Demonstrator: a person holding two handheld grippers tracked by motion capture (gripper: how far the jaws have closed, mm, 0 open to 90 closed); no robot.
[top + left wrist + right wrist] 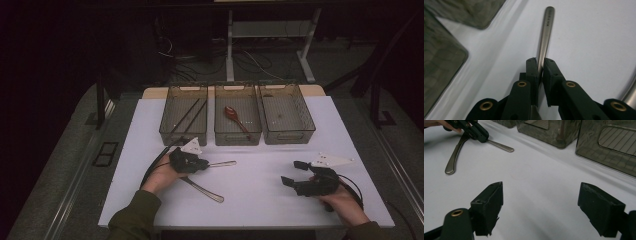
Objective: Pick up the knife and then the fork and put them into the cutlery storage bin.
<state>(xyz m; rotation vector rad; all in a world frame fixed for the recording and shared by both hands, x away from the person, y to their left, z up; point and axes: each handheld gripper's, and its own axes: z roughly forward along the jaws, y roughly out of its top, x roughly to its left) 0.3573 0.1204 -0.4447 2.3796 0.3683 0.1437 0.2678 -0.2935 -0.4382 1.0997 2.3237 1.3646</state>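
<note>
High view: fixed overhead, looks forward-down on whole table (260, 195). Left gripper view: close, along own jaws, low over tabletop. Right gripper view: low, faces bins (554, 131). Shared: metal handle (545, 32), bins

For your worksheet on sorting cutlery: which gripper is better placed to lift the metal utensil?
Left: the left gripper is clamped on the silver metal utensil handle; the right gripper sits open and apart.
</note>
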